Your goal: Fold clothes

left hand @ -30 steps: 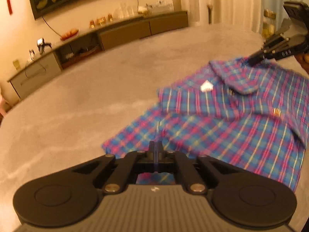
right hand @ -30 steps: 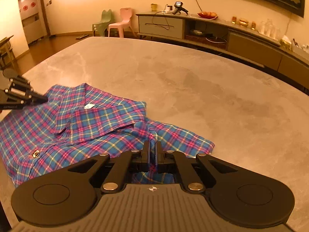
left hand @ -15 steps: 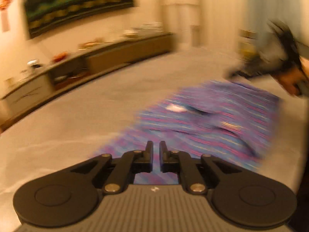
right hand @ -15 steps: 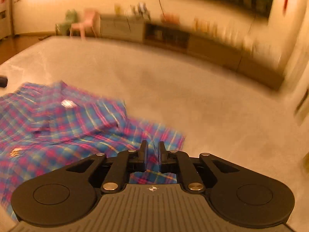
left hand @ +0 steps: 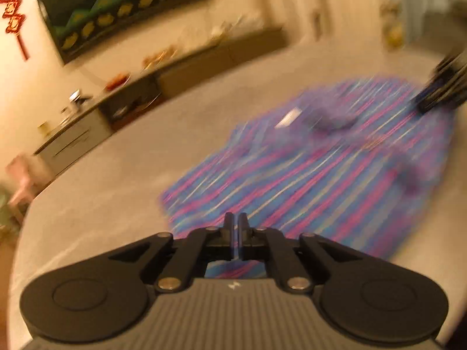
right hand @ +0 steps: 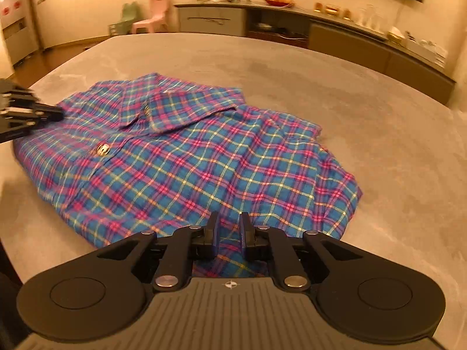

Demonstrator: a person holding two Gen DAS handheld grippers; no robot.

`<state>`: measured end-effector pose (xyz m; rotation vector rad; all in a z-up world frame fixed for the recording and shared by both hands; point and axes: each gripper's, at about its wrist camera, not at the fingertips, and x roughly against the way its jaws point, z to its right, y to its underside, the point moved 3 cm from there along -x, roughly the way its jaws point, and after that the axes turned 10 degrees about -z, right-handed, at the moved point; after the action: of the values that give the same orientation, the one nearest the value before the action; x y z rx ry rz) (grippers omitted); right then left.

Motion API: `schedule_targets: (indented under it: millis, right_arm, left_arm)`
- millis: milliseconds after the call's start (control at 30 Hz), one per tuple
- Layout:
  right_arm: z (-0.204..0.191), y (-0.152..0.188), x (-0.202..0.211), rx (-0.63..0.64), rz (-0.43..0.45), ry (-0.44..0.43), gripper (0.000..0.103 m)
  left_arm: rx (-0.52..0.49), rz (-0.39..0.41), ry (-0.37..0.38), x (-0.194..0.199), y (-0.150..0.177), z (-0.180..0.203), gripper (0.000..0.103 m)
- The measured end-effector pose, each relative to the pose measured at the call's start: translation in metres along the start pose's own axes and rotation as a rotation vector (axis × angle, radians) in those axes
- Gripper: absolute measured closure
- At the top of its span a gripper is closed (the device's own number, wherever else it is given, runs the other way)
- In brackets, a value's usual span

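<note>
A blue, pink and yellow plaid shirt (right hand: 189,157) lies folded on the grey table (right hand: 364,116), collar at the far side, a gold button showing. My right gripper (right hand: 229,221) is open a little, its tips over the shirt's near edge, holding nothing. My left gripper (left hand: 235,221) hovers over the shirt (left hand: 306,169) in a blurred view, jaws almost closed with a thin gap and nothing between them. It also shows in the right wrist view (right hand: 55,113), at the shirt's far left edge. The right gripper shows in the left wrist view (left hand: 423,102) at the shirt's far right.
A long low sideboard (right hand: 292,26) with bottles and dishes runs along the wall behind the table. Pink (right hand: 151,14) and green small chairs stand on the floor at the back left. The table edge is close on the left (right hand: 8,175).
Both grippers let go of the shirt and pulled back. The right one opened a little and swung around to the shirt's side. The left view is blurred from motion.
</note>
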<state>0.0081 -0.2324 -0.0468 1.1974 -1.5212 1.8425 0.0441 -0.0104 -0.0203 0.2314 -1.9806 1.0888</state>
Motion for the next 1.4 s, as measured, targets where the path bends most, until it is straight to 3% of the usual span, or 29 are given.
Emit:
schedule_targets:
  millis: [100,233,300,633,767,900,1000,1100,1133,1400]
  right_arm:
    - [-0.014,-0.001,0.009,-0.014,0.053,0.001,0.067]
    - [-0.031,0.004,0.005,-0.022,0.056,-0.011,0.052]
    - [-0.036,0.009,-0.007,-0.006,0.011,0.010,0.051]
    - [-0.033,0.023,-0.012,-0.004,-0.006,0.019,0.051]
    - [-0.031,0.026,-0.012,-0.007,-0.009,0.020,0.051]
    - [-0.025,0.022,-0.010,-0.015,-0.016,0.037,0.050]
    - [-0.024,0.016,-0.014,-0.016,-0.017,0.059,0.038]
    - [-0.023,0.010,-0.018,-0.017,-0.019,0.081,0.037]
    - [-0.023,0.006,-0.026,0.000,-0.019,0.089,0.029]
    - [-0.007,-0.083,-0.085,-0.005,-0.010,0.037,0.028]
  left_arm:
    - [-0.089,0.037,0.097,0.016,-0.014,0.048,0.093]
    - [-0.164,-0.034,0.092,-0.016,-0.014,0.079,0.093]
    - [-0.161,-0.082,0.079,-0.037,-0.007,0.077,0.095]
    - [-0.026,-0.130,0.054,-0.033,0.014,0.015,0.095]
    - [0.006,-0.173,-0.017,-0.030,0.014,-0.002,0.094]
    - [0.064,-0.119,-0.027,-0.017,0.000,-0.020,0.092]
    - [0.071,-0.150,-0.016,-0.041,-0.009,-0.022,0.092]
    - [0.085,-0.163,-0.050,-0.070,-0.010,-0.029,0.093]
    - [0.097,-0.160,-0.072,-0.075,-0.012,-0.033,0.093]
    - [0.227,-0.166,-0.154,-0.121,-0.042,-0.104,0.094]
